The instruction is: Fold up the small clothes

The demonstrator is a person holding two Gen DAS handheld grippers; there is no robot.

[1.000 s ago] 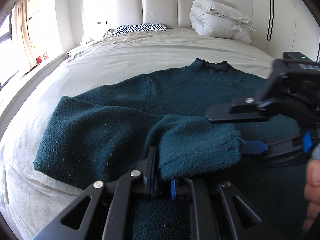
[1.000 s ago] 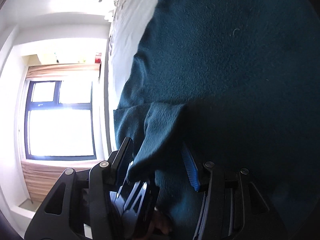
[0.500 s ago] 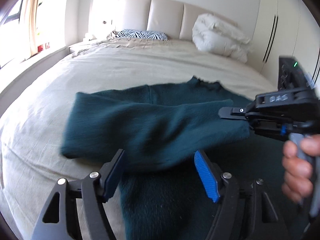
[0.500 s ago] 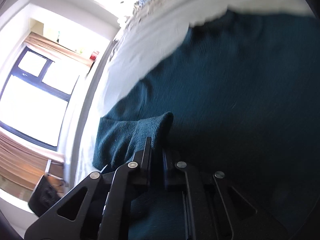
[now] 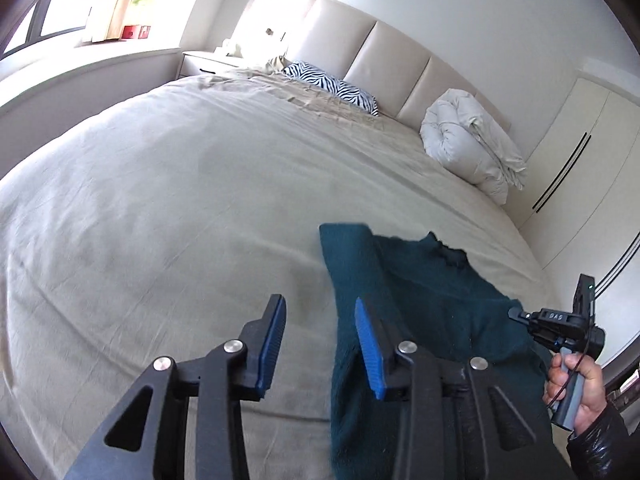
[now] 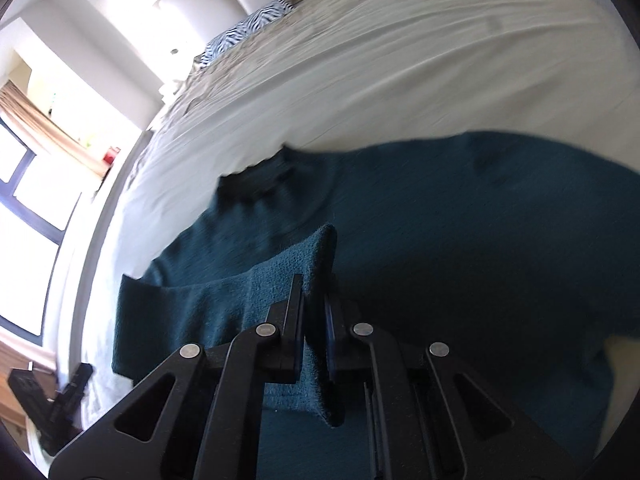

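I see the dark teal sweater (image 5: 432, 304) lying flat on the beige bed (image 5: 180, 200), toward the foot end and well away from the headboard (image 5: 384, 60). My left gripper (image 5: 320, 332) hangs above the sweater's left edge with its blue-padded fingers (image 5: 370, 344) spread apart and nothing between them; one finger sits over the bare sheet, the other over the knit. My right gripper (image 6: 314, 320) has its fingers pressed together on the sleeve (image 6: 256, 300), pinching the cuff so that a flap of knit stands up between them, with the rest of the sleeve trailing across the sweater's body. From the left camera I can see the right gripper (image 5: 520, 316) at the far side of the sweater, held by a hand (image 5: 576, 384). The sweater's collar (image 6: 256, 180) points toward the headboard. Near the headboard lie a zebra-print pillow (image 5: 332, 86) and a rolled white duvet (image 5: 472, 148); both sit well apart from the sweater
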